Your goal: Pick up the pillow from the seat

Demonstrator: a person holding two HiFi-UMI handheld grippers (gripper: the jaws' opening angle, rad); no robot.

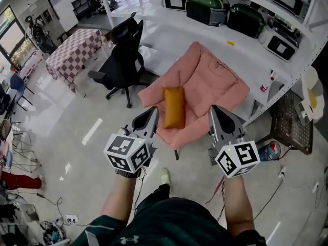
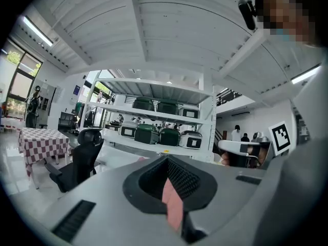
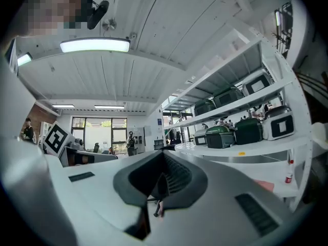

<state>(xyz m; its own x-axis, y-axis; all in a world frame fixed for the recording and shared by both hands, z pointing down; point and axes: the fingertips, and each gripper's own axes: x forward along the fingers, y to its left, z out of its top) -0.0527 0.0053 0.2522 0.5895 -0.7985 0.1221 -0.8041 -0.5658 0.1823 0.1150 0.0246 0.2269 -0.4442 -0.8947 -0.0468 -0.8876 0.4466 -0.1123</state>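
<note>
The orange pillow (image 1: pixel 174 107) lies lengthwise on the pink padded seat (image 1: pixel 215 83), toward its front and left half, with nothing holding it. In the head view it shows between the two hand-held grippers, which point toward the seat from the near side. The left gripper (image 1: pixel 151 111) has its tip just left of the pillow in that picture, and the right gripper (image 1: pixel 214 109) stands a little further off on the other side; neither is on the pillow. Both have their jaws together with nothing clamped. In the left gripper view (image 2: pixel 171 188) only a thin sliver of pink shows through the slit where the jaws meet, and the right gripper view (image 3: pixel 161 186) shows the same closed pair. Each gripper carries its marker cube at the back, left (image 1: pixel 127 151) and right (image 1: pixel 237 159), above the person's forearms. Left of the seat stands a black office chair (image 1: pixel 123 60), and further off a table under a red-checked cloth (image 1: pixel 74 47). Behind the seat runs a white shelf (image 1: pixel 241 55) – green and white cookers (image 1: pixel 207 6) sit in a row on it. A dark wire basket (image 1: pixel 291 122) stands at the right, and the toe of the person's shoe (image 1: pixel 164 176) shows on the pale floor (image 1: pixel 77 137).
</note>
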